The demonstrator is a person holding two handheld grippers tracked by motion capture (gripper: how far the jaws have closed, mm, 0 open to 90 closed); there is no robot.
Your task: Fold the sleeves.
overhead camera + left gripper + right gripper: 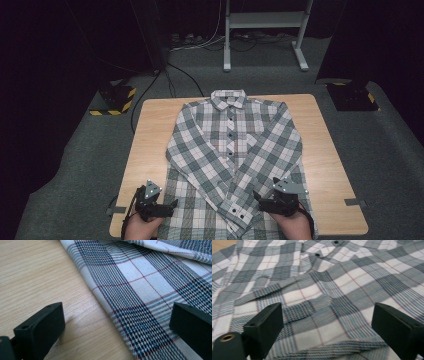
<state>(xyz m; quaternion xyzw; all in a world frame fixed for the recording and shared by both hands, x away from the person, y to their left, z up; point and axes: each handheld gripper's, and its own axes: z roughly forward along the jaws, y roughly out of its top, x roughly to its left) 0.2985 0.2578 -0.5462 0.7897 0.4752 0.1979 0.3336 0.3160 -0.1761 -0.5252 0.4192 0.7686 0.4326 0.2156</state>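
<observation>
Plaid shirt (232,150) is laid flat, buttoned, on wooden table (150,130). Left gripper (167,207) is held at hem edge, jaws spread, nothing pinched. Right gripper (260,200) is held over cloth, jaws spread.

A recording studio or robotics lab, not a home: a lone wooden table (150,130) stands on grey carpet (75,165) amid black-curtained walls. Hazard-striped black base plates (114,100) sit at far left & right, cables (200,44) trail along the far floor, w/ a white metal stand frame (265,35) behind.
</observation>
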